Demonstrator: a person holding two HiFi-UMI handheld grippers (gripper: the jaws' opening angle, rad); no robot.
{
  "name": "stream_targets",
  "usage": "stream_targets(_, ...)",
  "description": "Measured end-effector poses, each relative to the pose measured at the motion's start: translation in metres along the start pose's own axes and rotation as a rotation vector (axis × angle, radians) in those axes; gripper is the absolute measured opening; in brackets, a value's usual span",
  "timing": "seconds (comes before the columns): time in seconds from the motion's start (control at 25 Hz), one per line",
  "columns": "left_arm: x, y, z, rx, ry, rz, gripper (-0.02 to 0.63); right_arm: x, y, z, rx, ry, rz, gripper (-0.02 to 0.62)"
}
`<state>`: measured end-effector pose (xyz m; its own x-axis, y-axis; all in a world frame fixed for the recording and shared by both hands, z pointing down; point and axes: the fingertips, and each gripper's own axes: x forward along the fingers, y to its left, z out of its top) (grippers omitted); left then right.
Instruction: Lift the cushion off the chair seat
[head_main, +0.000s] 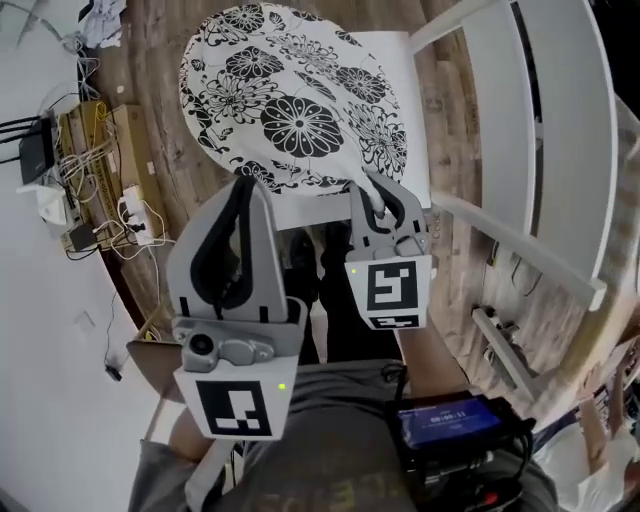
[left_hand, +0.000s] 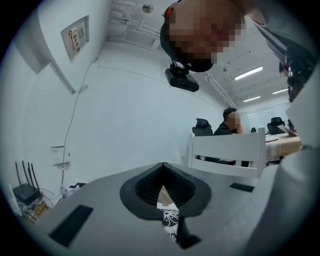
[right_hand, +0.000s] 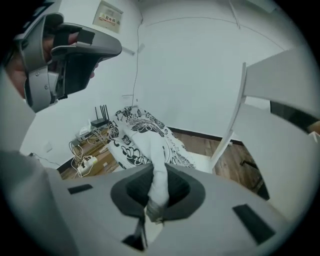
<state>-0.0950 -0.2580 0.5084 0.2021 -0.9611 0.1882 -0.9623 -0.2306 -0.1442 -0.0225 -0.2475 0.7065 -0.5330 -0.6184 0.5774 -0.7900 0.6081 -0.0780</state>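
L to R. My L gripper (head_main: 243, 190): jaws pressed together, nothing betw. them, near the cushion (head_main: 295, 100) front edge. My R gripper (head_main: 372, 195): pinched that edge, fabric bunched betw. the pads. Cushion lay mostly on the chair seat (head_main: 330, 210). Grip done; lift itself remained, I judged.

The cushion (head_main: 290, 100) lies on the chair seat (head_main: 400, 70), with the chair back (head_main: 560, 130) to its right. The right gripper (head_main: 383, 205) pinches the cushion's near edge. The left gripper (head_main: 245, 190) is just left of it, higher up. Left of the chair, a power strip (head_main: 130, 208) and a router (head_main: 36, 150) lie on the floor (head_main: 150, 60) by the wall (head_main: 40, 350).
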Motion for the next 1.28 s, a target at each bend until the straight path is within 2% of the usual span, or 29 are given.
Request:
stream_targets(0.08,-0.013,-0.019,-0.015,0.054,-0.014,-0.008,0.006,-0.001,0.006,-0.018,0.03,-0.065,0.001,0.025)
stream_targets(0.16,-0.023,-0.029,-0.015,0.093,-0.029,-0.009,0.006,-0.006,0.009,-0.015,0.045,-0.12,0.004,0.025)
stream_targets(0.44,-0.027,-0.039,0.064,0.124,-0.073,0.017,0.006,-0.059,-0.014,0.074,0.003,-0.221,0.012,0.025)
stream_targets(0.8,-0.056,-0.064,0.12,0.158,-0.098,0.027,0.006,-0.132,-0.029,0.143,0.003,-0.375,0.004,0.025)
stream_targets(1.04,-0.073,-0.074,0.162,0.134,-0.166,0.029,0.006,-0.178,-0.036,0.2,-0.005,-0.497,-0.013,0.026)
stream_targets(1.28,-0.079,-0.088,0.204,0.155,-0.251,0.038,0.006,-0.226,-0.037,0.242,0.011,-0.621,0.009,0.026)
